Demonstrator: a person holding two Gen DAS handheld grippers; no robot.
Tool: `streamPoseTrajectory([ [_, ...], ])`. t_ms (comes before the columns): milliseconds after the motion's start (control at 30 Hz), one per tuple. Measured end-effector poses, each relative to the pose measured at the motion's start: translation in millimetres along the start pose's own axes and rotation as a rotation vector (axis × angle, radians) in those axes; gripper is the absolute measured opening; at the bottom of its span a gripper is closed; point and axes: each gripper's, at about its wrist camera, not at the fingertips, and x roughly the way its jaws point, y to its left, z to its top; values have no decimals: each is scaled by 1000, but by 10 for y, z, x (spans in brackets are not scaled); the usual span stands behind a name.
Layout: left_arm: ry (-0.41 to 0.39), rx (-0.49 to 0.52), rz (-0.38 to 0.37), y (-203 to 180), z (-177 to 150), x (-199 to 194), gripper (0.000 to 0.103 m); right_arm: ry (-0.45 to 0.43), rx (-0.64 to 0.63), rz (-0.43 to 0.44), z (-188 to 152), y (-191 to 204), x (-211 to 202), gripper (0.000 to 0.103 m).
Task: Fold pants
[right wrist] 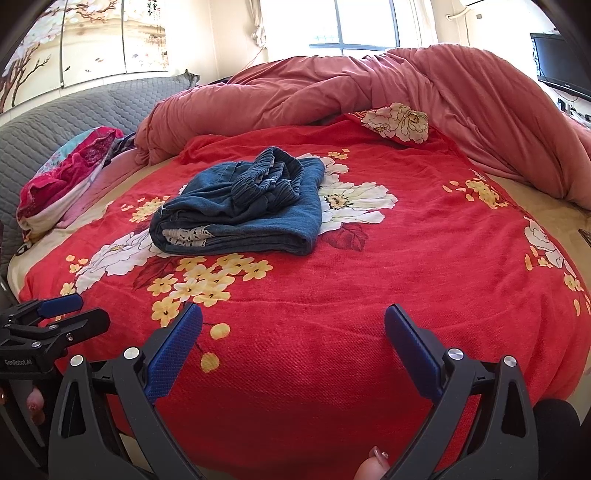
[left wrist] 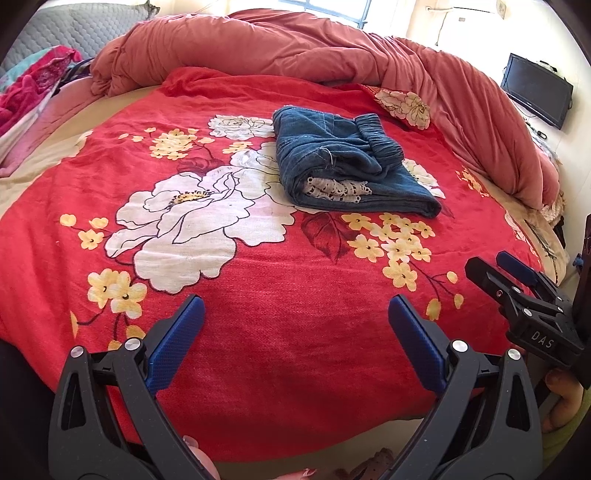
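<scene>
**Pants folded on the bed; both tongs free**

We record the pants [left wrist: 351, 166] as a compact blue denim bundle, several layers deep, lying on the red floral blanket [left wrist: 258, 295] right of centre in the left wrist view and left of centre in the right wrist view. The elastic waistband [right wrist: 273, 173] is bunched on top, and a strip of white lace trim [left wrist: 336, 190] peeks from the near folded edge. We judge the folding essentially done; at most the rumpled waistband could be smoothed.

The left tongs [left wrist: 295, 317] stand apart, empty, low in frame and well short of the bundle. The right tongs [right wrist: 293, 323] likewise stand apart with nothing between them.

Behind the bundle a salmon quilt [left wrist: 295, 48] is heaped along the far side of the bed.

View differences: the right wrist view alone shows the window [right wrist: 354, 26] and the painted wall panel [right wrist: 92, 37] at upper left. Both show the grey quilted headboard [right wrist: 74, 118] and the monitor [left wrist: 535, 88].
</scene>
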Motion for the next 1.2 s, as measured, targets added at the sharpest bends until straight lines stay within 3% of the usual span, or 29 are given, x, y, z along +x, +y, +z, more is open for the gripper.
streamPoseTrajectory([
  [1200,16,17,-44,-38,7,-8,93,17,12,-36,-16,-11,26,98],
])
